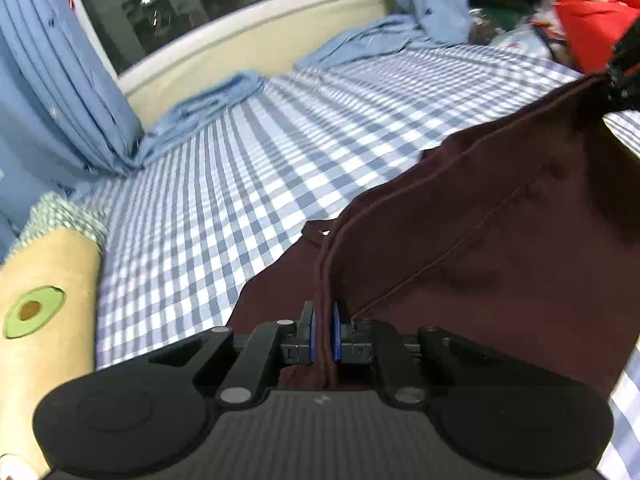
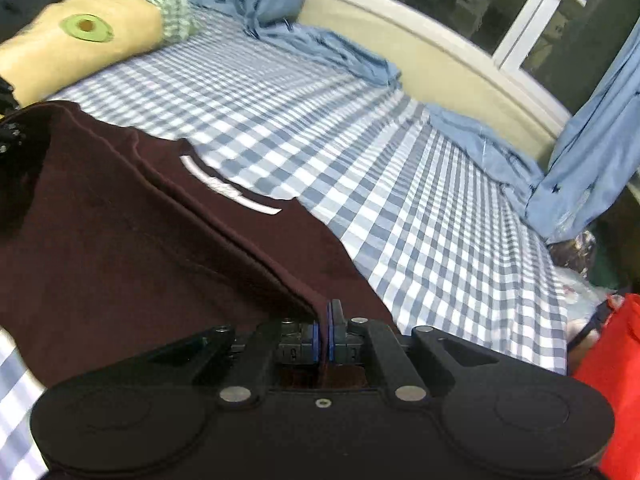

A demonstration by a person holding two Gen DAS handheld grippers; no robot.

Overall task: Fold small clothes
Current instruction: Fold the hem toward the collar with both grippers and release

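One pillow with an avocado print lies to the left of the left claw, at the edge of the checked sheet. That claw is clenched on a seamed edge of the one dark maroon garment, which rises from between its pads and stretches away to the right, lifted off the sheet. Ahead of it the sheet lies bare up to two blue curtains and the wall below the window. The right claw is likewise clamped on the garment's other edge, cloth draping to its left. To its right sits something red, perhaps a bag; the blur hides its shape.
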